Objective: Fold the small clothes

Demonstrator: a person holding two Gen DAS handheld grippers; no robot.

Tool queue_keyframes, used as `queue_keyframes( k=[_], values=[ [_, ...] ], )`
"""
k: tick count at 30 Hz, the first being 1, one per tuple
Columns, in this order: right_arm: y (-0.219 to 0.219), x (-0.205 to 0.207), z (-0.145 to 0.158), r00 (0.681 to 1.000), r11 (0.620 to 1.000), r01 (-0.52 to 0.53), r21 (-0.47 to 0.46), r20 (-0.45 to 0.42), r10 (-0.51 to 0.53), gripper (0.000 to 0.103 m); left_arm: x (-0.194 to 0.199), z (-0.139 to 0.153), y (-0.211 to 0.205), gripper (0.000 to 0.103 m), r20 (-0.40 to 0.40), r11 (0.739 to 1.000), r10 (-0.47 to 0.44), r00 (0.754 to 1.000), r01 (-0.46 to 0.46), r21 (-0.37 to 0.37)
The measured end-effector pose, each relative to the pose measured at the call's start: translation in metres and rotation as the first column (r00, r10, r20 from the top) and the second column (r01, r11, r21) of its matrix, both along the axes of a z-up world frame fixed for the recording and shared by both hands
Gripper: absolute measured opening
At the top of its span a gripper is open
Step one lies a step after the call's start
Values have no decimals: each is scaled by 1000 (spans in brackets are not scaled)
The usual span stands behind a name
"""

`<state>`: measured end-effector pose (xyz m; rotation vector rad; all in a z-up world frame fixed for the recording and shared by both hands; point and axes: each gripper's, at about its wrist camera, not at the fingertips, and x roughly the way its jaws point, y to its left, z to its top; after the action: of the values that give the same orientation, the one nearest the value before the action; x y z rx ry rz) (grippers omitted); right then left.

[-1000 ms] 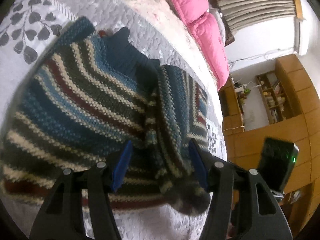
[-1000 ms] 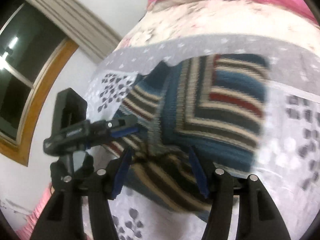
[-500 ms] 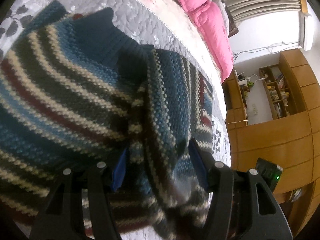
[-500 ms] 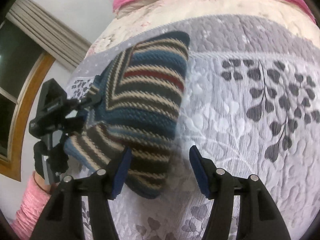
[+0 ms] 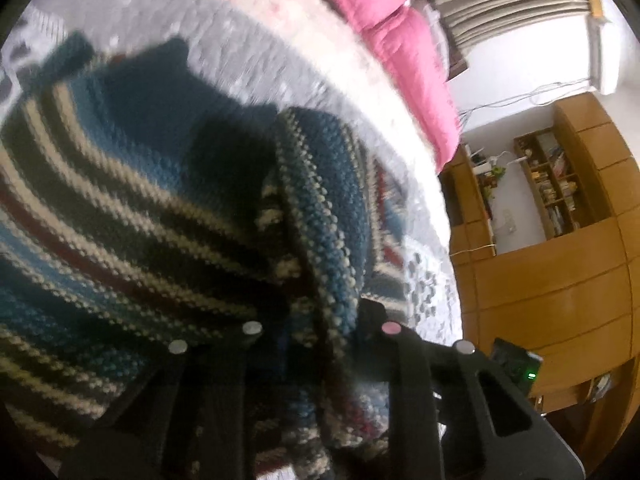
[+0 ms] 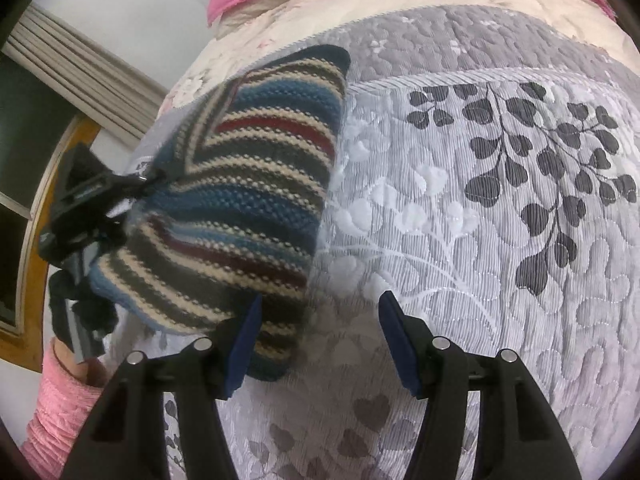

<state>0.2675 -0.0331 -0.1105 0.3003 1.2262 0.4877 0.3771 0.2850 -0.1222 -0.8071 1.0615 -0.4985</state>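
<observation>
Left gripper [image 5: 316, 332] clamps a fold of the striped sweater [image 6: 248, 200], its pads buried in blurred knit. Right gripper [image 6: 320, 344] gapes empty above the bed quilt [image 6: 480, 240], sweater's edge beside its left finger.

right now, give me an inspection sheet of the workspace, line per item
surface: quilt, grey with leaf print, covers the bed
job's things: striped sweater, folded over, one end lifted off the quilt
clutter: nothing seen on the quilt
grippers: left gripper shut on a fold of the sweater; right gripper open, nothing between its fingers, the sweater's edge beside its left finger
cables: thin wires on the far wall
surroundings: pink duvet at the head of the bed, wooden shelves, curtain, window, pink sleeve
</observation>
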Motion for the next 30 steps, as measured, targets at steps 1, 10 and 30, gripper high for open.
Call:
queue_keyframes(
  k=[1, 10, 30],
  values=[
    [0, -1, 0, 1000, 1000, 1, 1, -1, -1, 61, -2, 8, 3, 21, 17, 1000, 3, 1000, -3, -2],
    [23, 2, 10, 999, 999, -35, 1, 26, 35, 61, -15, 67, 57, 21, 134, 995, 16, 991, -30, 100],
    [110, -2, 5, 981, 981, -192, 24, 15, 192, 61, -16, -37, 164, 23, -24, 989, 113, 993, -110, 101]
  ],
)
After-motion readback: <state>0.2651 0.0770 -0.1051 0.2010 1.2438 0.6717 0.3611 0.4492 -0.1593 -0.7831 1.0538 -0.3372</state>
